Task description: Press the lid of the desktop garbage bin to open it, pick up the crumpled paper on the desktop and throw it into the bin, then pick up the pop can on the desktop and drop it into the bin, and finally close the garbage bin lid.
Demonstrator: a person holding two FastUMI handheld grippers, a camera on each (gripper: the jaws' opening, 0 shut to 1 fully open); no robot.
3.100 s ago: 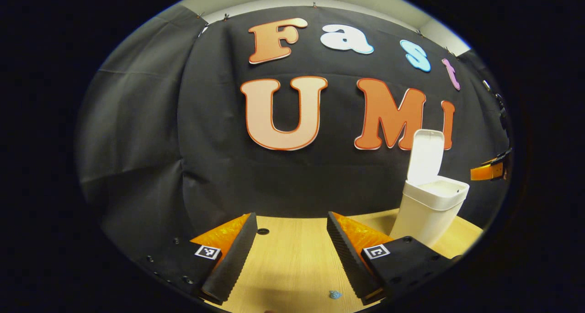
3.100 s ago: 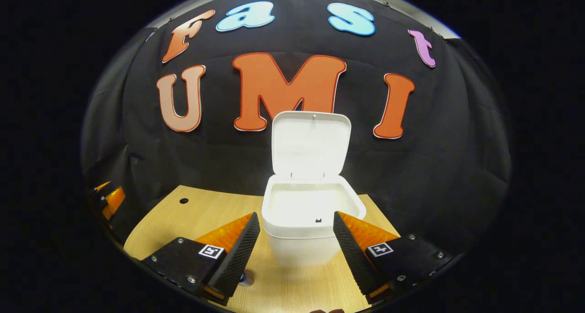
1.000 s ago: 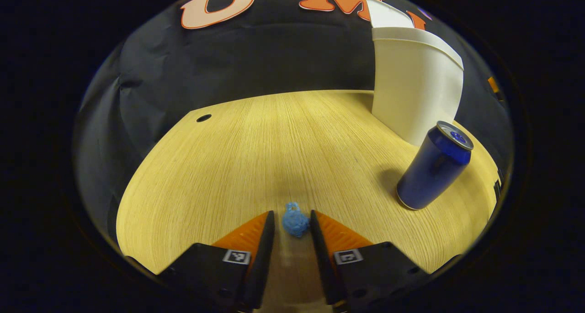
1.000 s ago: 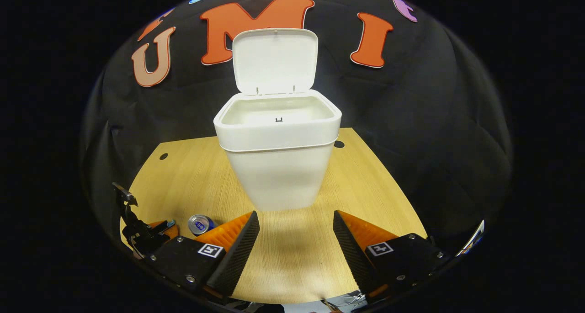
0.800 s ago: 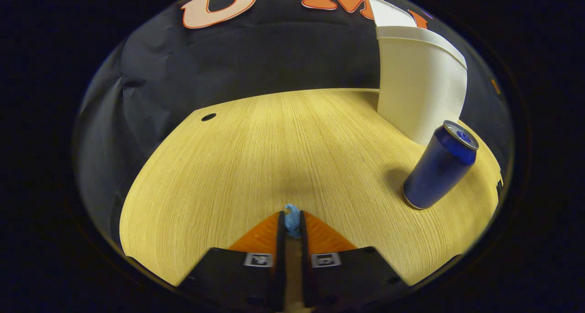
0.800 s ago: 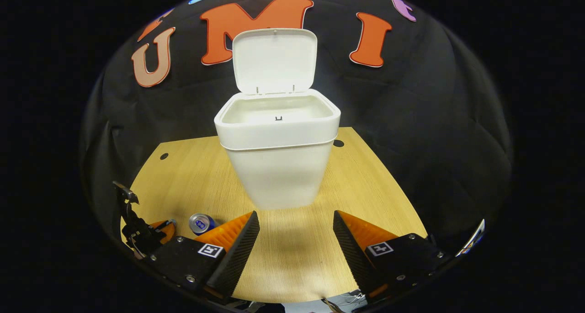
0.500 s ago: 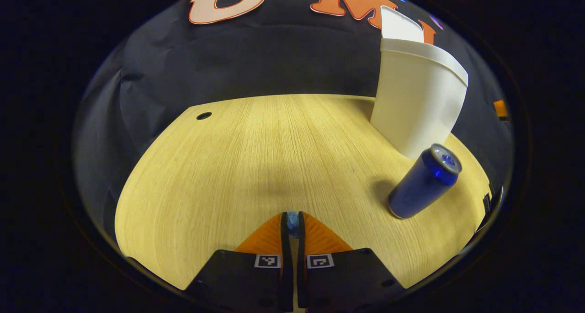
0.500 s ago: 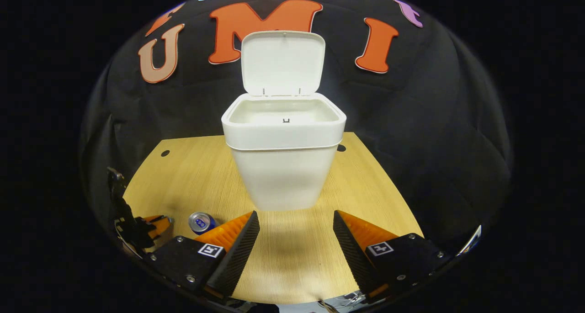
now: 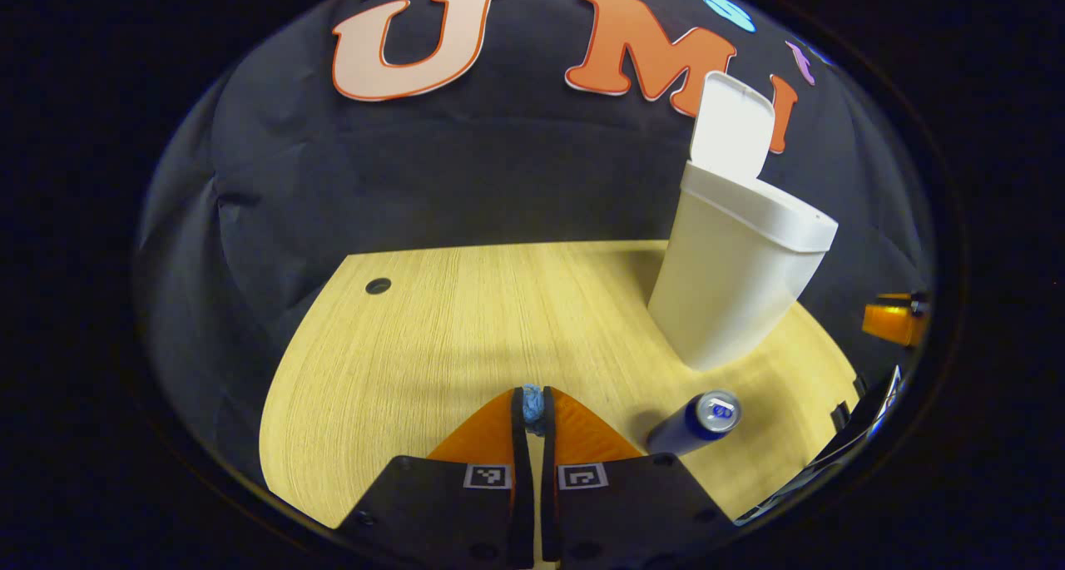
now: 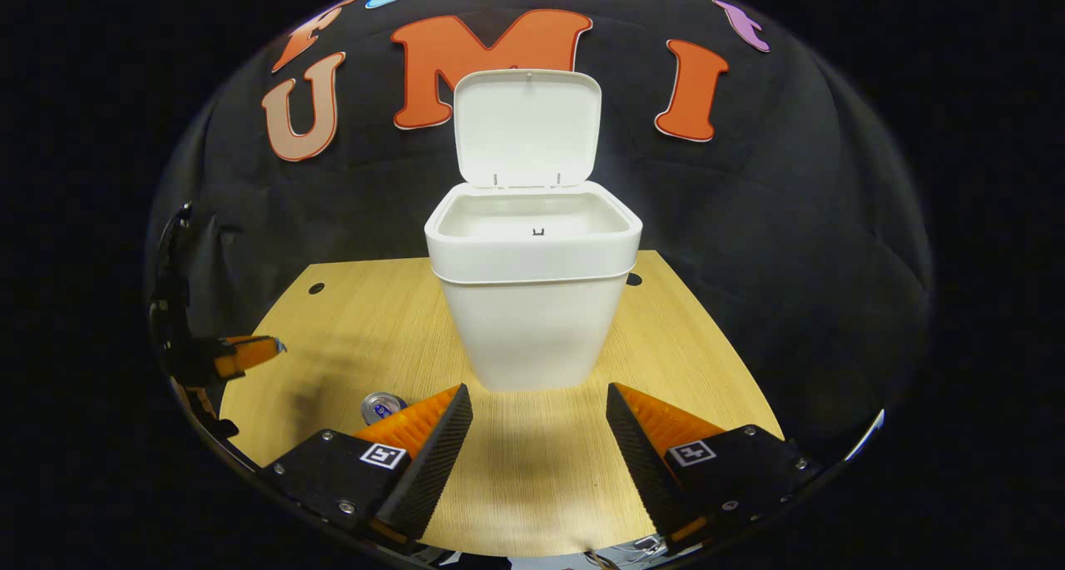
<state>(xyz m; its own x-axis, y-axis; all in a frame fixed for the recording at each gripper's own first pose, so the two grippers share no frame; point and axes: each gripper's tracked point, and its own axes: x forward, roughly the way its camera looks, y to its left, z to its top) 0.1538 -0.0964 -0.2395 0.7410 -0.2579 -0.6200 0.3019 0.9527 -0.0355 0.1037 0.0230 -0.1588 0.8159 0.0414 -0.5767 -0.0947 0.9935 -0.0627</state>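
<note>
Carrying the paper toward the open bin, ahead and to the right

Pinching the crumpled paper (image 9: 533,403) between the fingers of my left gripper (image 9: 533,412), I have it clamped at the very tips, a small blue wad held above the desktop (image 9: 433,337). Just past those tips, to the right and near the desktop's front edge, the pop can (image 9: 697,421) stands upright. Farther on in the same direction is the garbage bin (image 9: 732,291), its lid (image 9: 730,126) raised, standing toward the desktop's back edge; so the paper's way lies forward and right, up over the near rim. My left gripper is the nearer one to that job, since it already has the load. My right gripper (image 10: 539,424) faces the bin square on, fingers wide apart with nothing between them, and the can (image 10: 382,406) sits just off its left finger, handy, I judge, for the following pick
</note>
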